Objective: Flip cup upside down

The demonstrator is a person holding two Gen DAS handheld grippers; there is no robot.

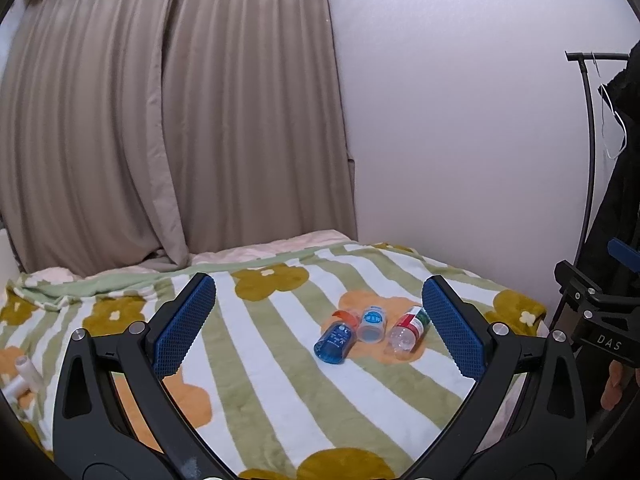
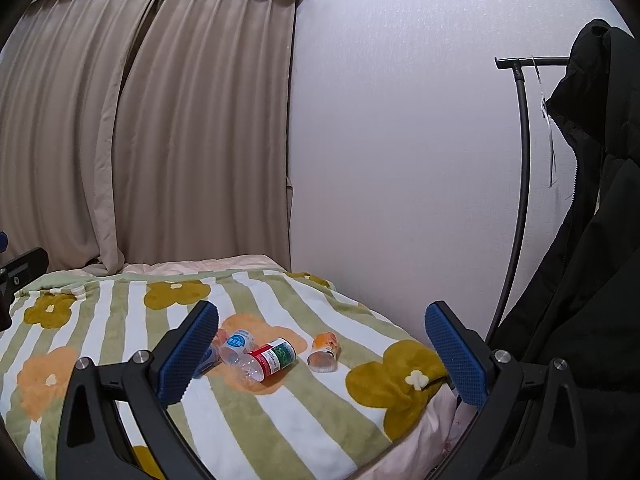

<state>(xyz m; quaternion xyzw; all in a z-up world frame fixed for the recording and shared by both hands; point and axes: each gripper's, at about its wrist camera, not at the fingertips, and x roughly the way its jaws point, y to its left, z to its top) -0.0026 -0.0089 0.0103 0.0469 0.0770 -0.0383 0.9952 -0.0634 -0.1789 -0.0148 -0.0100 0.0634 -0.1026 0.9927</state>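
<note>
Several small plastic cups lie on their sides in a cluster on the striped flower blanket [image 1: 280, 380]. The left wrist view shows a blue cup [image 1: 334, 343], a clear cup with a blue label [image 1: 372, 325], a red-and-green labelled cup [image 1: 409, 332] and an orange one [image 1: 345, 314] behind the blue. In the right wrist view the blue-label cup [image 2: 237, 345], the red-and-green cup [image 2: 269, 362] and an orange cup [image 2: 324, 353] show, the orange one lying apart to the right. My left gripper [image 1: 319, 285] and right gripper [image 2: 322, 312] hover open above the bed, short of the cups, holding nothing.
Beige curtains [image 1: 160, 120] hang behind the bed and a white wall [image 2: 400, 160] runs along its right side. A black clothes rack [image 2: 520, 160] with a dark coat [image 2: 592, 280] stands right of the bed edge. White tubes [image 1: 24, 374] lie at the blanket's far left.
</note>
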